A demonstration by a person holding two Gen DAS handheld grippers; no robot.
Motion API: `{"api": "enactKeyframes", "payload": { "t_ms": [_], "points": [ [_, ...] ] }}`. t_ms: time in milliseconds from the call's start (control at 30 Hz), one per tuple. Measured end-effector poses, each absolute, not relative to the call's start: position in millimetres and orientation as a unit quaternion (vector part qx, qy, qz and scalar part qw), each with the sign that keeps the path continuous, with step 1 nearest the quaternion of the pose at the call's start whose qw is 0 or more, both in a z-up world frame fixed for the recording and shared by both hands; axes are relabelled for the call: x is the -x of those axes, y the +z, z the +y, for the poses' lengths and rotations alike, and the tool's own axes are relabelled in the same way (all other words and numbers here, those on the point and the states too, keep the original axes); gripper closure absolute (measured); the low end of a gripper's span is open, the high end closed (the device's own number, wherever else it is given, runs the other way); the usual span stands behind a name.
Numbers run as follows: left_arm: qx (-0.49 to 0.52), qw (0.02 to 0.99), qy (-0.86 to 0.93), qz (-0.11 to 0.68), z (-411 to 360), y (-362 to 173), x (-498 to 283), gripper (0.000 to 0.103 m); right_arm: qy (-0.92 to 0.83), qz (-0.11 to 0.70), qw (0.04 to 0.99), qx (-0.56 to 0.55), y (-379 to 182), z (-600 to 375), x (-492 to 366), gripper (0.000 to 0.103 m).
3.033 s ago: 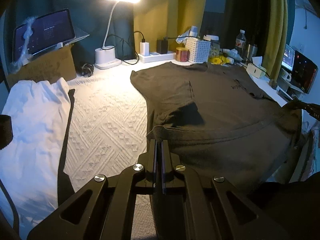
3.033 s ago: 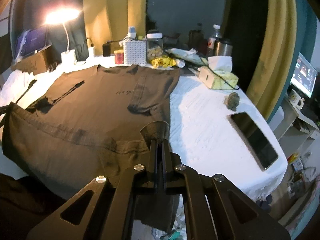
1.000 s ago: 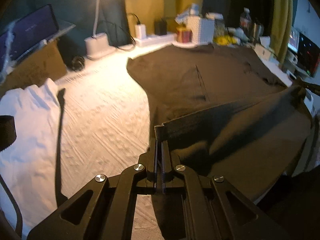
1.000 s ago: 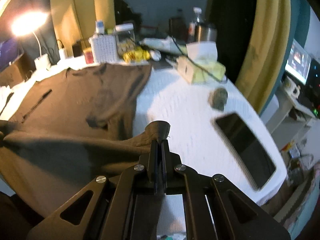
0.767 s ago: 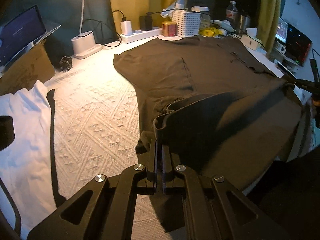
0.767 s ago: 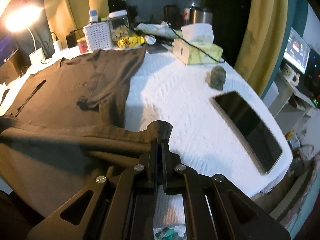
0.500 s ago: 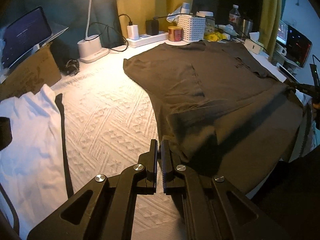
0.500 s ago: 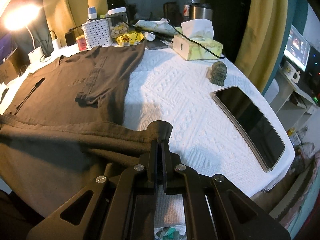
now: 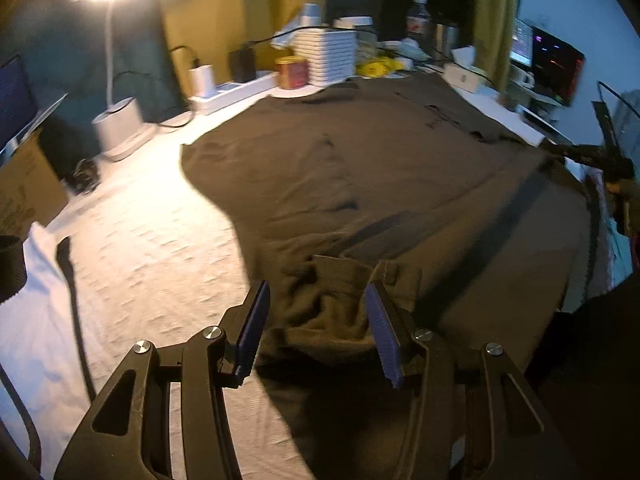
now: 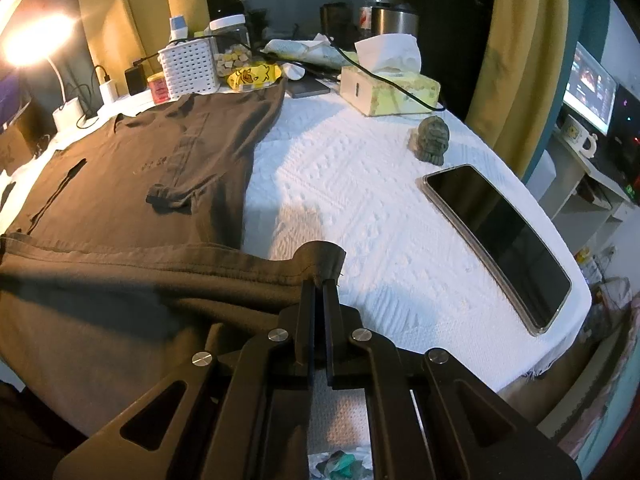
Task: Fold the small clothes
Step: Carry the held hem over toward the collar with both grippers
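A dark brown T-shirt [image 9: 380, 168] lies spread over the white textured cover [image 9: 152, 240], its lower part hanging over the near edge. My left gripper [image 9: 315, 286] is open and its jaws are still opening. A crumpled hem corner [image 9: 340, 300] lies loose between the blue pads, which do not press on it. My right gripper [image 10: 320, 276] is shut on the shirt's other hem corner [image 10: 322, 254] and holds it just above the cover. From that corner the hem [image 10: 160, 256] runs off to the left. In the left wrist view the right gripper [image 9: 580, 154] shows at the far right edge.
A white garment [image 9: 36, 320] with a dark strap lies at the left. Along the back stand a lamp base [image 9: 118, 128], a power strip [image 9: 236, 92], a white basket [image 10: 190, 66] and a tissue box [image 10: 390, 88]. A phone [image 10: 500, 240] and a small figurine [image 10: 430, 138] lie on the right.
The left gripper let go of its hem corner and opened; the corner dropped in a crumple on the shirt. The right gripper stayed shut on its corner, hardly moving.
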State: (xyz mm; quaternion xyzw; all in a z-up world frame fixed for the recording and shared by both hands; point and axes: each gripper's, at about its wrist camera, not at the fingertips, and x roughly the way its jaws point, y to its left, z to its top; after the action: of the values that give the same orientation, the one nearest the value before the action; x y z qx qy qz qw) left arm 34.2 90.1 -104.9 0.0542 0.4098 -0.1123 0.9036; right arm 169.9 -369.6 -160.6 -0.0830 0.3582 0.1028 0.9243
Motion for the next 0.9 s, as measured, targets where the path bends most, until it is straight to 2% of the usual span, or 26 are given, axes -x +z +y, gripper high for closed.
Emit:
{"api": "enactKeyframes", "payload": {
  "t_ms": [367,433,467,533,600,900],
  "points": [
    [-0.097,0.888,-0.154,0.422,60.1,-114.1,-32.9,0.055,0.103,0.358,0.924,0.082,-161.2,-370.5,-170.1,0.099],
    [-0.106,0.881,-0.165,0.431,54.2,-119.1,-34.0,0.075,0.104,0.357,0.925,0.079,-161.7,-371.0,-169.4,0.099],
    [-0.109,0.878,-0.165,0.437,52.0,-123.2,-35.3,0.078,0.104,0.356,0.925,0.077,-162.1,-371.3,-169.2,0.099],
    [-0.120,0.877,-0.153,0.440,49.9,-128.5,-37.6,0.093,0.105,0.354,0.926,0.074,-162.5,-371.6,-169.0,0.099],
    [-0.119,0.885,-0.138,0.428,51.4,-123.3,-36.6,0.096,0.104,0.351,0.928,0.073,-161.5,-371.8,-168.2,0.099],
    [-0.070,0.941,-0.049,0.326,85.9,-70.3,-24.3,0.097,0.108,0.309,0.941,0.080,-132.4,-363.9,-163.6,0.099]
  ]
}}
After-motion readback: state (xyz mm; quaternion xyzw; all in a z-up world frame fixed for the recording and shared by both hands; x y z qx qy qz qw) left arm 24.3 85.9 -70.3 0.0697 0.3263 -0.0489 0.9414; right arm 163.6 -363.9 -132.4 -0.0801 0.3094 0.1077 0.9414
